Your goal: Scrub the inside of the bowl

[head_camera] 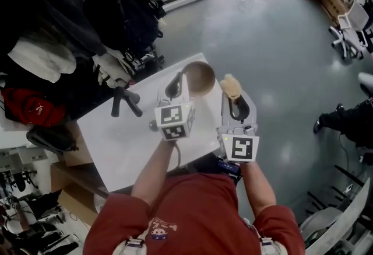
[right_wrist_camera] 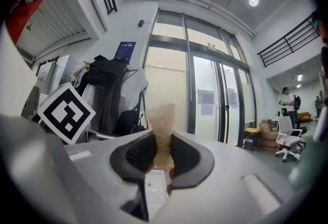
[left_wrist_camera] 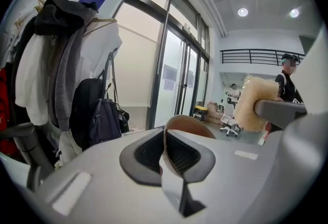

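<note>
My left gripper (head_camera: 176, 82) is shut on the rim of a brown wooden bowl (head_camera: 199, 77), holding it up above the white table (head_camera: 125, 137). In the left gripper view the bowl's rim (left_wrist_camera: 180, 124) stands edge-on between the dark pads. My right gripper (head_camera: 238, 107) is shut on a tan fuzzy sponge (head_camera: 231, 86), which sticks out past the jaws just right of the bowl, apart from it. The right gripper view has the sponge (right_wrist_camera: 161, 123) pinched upright between the pads. From the left gripper view the sponge (left_wrist_camera: 253, 102) hangs at the right.
A black tripod-like stand (head_camera: 123, 102) lies on the table's left part. Coats and bags on a rack (head_camera: 111, 9) crowd the far left. Grey floor lies beyond the table's right edge, with office chairs (head_camera: 349, 29) and a person's foot (head_camera: 326, 121) farther right.
</note>
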Motion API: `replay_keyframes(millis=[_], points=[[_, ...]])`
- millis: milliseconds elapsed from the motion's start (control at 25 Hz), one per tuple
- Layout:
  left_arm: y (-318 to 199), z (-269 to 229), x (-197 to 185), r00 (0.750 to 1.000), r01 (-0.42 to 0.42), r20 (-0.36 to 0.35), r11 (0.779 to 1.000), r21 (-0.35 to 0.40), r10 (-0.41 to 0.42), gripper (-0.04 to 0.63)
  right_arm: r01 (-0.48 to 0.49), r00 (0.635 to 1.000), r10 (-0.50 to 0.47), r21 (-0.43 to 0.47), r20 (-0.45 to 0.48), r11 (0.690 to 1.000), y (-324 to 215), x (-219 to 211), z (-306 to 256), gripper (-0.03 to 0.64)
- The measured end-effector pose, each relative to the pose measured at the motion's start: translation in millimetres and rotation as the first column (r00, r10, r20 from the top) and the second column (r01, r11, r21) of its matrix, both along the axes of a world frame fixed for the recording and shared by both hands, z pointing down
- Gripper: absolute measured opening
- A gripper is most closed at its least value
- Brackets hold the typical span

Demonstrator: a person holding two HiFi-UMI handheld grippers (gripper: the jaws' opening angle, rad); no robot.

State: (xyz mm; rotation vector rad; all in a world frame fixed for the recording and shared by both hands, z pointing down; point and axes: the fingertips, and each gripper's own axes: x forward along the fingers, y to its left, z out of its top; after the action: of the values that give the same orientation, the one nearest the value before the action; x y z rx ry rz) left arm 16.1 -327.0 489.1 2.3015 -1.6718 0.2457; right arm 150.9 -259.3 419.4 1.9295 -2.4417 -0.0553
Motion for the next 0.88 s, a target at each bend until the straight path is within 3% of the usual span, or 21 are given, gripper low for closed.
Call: replay_keyframes(millis=[880], points=[[-49.8, 95.3, 5.0, 0.994, 0.092, -0.038, 0.976, -0.197, -0.101, 0.023, 0.025, 1.000, -0.026, -0.077, -0.012, 0.997, -41.6, 18.6, 40.1, 0.075]])
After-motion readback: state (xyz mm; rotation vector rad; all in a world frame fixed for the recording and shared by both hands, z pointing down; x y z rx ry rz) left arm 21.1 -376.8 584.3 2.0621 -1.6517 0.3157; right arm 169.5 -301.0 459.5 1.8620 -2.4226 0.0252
